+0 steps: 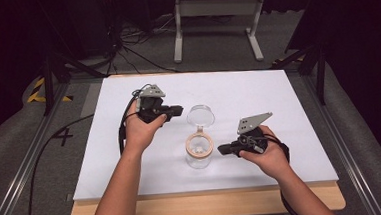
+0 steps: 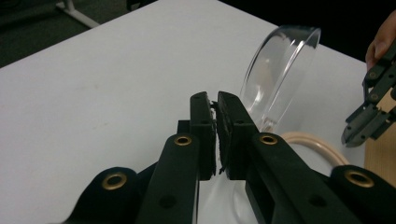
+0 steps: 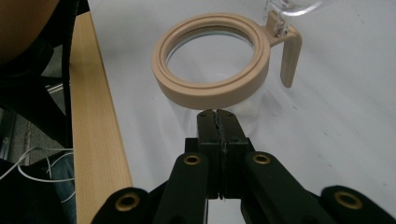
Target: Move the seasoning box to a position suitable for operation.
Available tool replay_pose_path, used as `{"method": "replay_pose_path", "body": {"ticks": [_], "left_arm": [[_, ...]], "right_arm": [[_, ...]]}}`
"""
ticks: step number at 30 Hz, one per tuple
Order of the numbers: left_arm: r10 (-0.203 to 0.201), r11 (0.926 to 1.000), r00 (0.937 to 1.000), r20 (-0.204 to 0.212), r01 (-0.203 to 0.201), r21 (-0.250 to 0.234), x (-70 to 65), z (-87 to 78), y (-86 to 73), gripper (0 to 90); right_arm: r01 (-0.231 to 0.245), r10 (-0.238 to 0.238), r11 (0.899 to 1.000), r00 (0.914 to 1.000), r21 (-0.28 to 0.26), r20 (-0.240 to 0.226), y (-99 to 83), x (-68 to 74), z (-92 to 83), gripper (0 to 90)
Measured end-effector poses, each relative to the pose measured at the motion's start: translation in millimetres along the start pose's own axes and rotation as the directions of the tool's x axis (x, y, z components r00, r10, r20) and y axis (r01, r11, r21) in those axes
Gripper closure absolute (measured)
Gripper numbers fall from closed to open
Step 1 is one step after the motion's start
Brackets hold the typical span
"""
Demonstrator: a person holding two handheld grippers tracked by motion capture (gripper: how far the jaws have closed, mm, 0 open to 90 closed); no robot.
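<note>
A clear jar [image 1: 199, 151] with a beige rim ring [image 3: 211, 87] stands on the white board. Its clear hinged lid [image 1: 200, 115] is swung open and stands up behind the rim; the lid [image 2: 280, 70] rises just right of my left jaws. The left gripper [image 1: 178, 109] is shut and empty, close to the lid's left side; its tips [image 2: 215, 100] are pressed together. My right gripper [image 1: 221, 149] is shut and empty too, pointing at the jar's right side. In the right gripper view its tips [image 3: 217, 114] sit just below the ring, with the beige latch tab [image 3: 289, 60] beyond.
The white board [image 1: 258, 93] lies on a wooden table whose front edge [image 1: 209, 204] runs along the near side. Dark floor, cables and a white table frame [image 1: 218, 15] lie behind. Something small and pale lies at the jar's bottom.
</note>
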State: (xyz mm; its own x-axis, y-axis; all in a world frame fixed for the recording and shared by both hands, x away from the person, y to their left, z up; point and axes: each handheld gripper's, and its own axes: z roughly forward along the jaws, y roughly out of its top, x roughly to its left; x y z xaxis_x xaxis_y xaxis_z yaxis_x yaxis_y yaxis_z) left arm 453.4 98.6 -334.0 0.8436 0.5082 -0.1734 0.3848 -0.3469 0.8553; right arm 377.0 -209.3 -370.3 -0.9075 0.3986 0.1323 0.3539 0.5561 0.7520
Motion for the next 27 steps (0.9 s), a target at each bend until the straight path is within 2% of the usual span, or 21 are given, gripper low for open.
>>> {"method": "replay_pose_path", "body": {"ticks": [3,5,11,13,18,27], "left_arm": [[0.012,0.9999,0.9998,-0.012,-0.013,-0.009,1.2,6.4,2.0,86.2],[0.002,0.9999,0.9999,-0.014,-0.002,-0.012,2.7,10.7,2.6,86.5],[-0.008,1.0000,0.9999,0.006,0.008,-0.005,5.6,20.9,3.4,86.7],[-0.015,0.9998,0.9998,0.014,0.015,-0.014,6.9,22.8,4.0,86.7],[0.005,1.0000,0.9994,0.033,-0.005,-0.002,7.3,26.3,6.8,86.6],[0.015,0.9999,0.9977,0.066,-0.015,0.000,3.7,25.0,7.7,86.2]], "right_arm": [[-0.006,0.006,1.000,0.9999,-0.019,-0.012,2.8,3.9,0.0,90.0],[-0.005,0.005,1.000,0.9998,-0.030,-0.019,4.4,7.1,2.0,90.0],[-0.005,0.004,0.998,0.9997,-0.059,-0.024,11.4,11.1,7.9,90.0],[-0.019,0.017,0.996,0.9996,-0.083,-0.024,14.4,9.9,8.1,90.0],[-0.029,0.028,0.996,0.9995,-0.085,-0.015,14.6,10.6,7.7,90.0],[-0.026,0.026,0.997,0.9997,-0.079,-0.002,17.5,11.0,3.4,90.0]]}}
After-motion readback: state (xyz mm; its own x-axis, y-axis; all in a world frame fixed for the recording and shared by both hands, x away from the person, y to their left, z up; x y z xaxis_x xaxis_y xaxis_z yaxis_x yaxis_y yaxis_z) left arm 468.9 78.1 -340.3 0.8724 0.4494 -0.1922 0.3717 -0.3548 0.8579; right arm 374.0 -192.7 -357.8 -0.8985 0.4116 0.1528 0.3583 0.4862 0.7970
